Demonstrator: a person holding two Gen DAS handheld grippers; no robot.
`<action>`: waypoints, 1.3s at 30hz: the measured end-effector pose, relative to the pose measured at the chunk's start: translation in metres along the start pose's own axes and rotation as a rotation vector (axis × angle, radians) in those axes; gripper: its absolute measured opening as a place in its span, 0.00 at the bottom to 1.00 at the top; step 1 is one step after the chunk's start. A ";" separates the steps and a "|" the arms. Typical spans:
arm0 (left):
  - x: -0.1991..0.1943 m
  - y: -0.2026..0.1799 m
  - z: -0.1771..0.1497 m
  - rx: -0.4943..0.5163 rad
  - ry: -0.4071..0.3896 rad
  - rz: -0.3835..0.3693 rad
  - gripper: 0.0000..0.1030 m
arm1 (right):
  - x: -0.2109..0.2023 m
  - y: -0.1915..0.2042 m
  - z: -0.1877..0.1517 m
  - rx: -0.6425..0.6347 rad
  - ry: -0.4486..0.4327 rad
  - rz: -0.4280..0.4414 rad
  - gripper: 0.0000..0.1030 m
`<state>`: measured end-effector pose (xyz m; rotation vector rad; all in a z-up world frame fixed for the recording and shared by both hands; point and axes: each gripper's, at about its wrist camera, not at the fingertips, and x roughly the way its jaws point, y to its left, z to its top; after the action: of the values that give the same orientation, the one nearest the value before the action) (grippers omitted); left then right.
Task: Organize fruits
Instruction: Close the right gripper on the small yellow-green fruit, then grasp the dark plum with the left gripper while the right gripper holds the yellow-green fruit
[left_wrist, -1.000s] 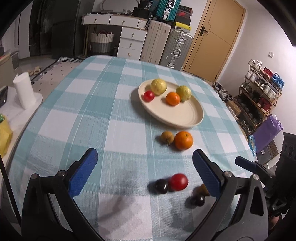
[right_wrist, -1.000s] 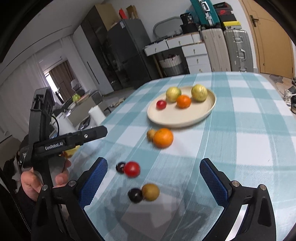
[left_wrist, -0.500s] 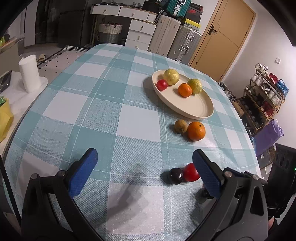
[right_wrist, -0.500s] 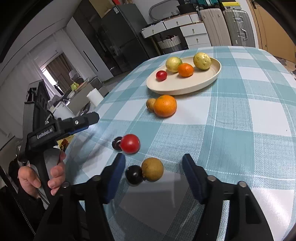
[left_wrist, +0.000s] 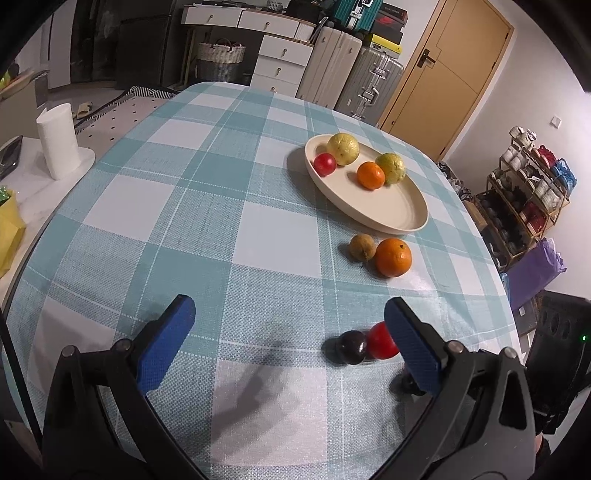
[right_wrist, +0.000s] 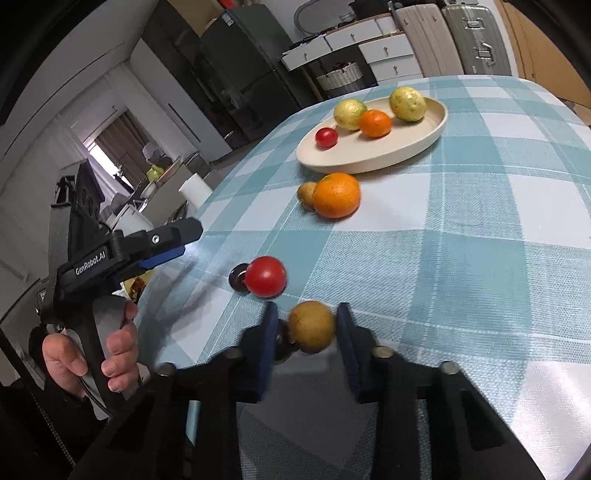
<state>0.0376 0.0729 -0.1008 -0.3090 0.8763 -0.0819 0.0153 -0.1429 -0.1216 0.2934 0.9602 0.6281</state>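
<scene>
A cream plate on the checked tablecloth holds two yellow-green fruits, a small orange and a red tomato. A large orange and a brown fruit lie just in front of it. Nearer, a red tomato touches a dark plum. My right gripper has closed around a brown fruit and a dark plum squeezed beside it, at the table's near edge. My left gripper is open and empty above the cloth.
A paper towel roll stands on a side counter at the left. Suitcases, white drawers and a door are beyond the table's far end. A shelf rack stands to the right. The left gripper and hand show left of the right gripper.
My right gripper moved down to the brown fruit and dark plum and closed from wide open to gripping them. The left gripper drifted left and stayed open.
</scene>
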 end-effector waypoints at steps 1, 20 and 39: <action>0.000 0.000 0.000 0.001 0.000 -0.002 0.99 | -0.001 -0.002 0.000 0.013 -0.004 0.007 0.26; -0.014 -0.048 -0.020 0.164 0.053 -0.177 0.99 | -0.026 -0.017 0.007 0.048 -0.077 0.008 0.26; 0.000 -0.115 -0.062 0.386 0.157 -0.228 0.79 | -0.048 -0.037 0.007 0.082 -0.125 -0.038 0.26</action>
<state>-0.0041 -0.0513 -0.1034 -0.0388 0.9566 -0.4862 0.0147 -0.2017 -0.1042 0.3823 0.8709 0.5301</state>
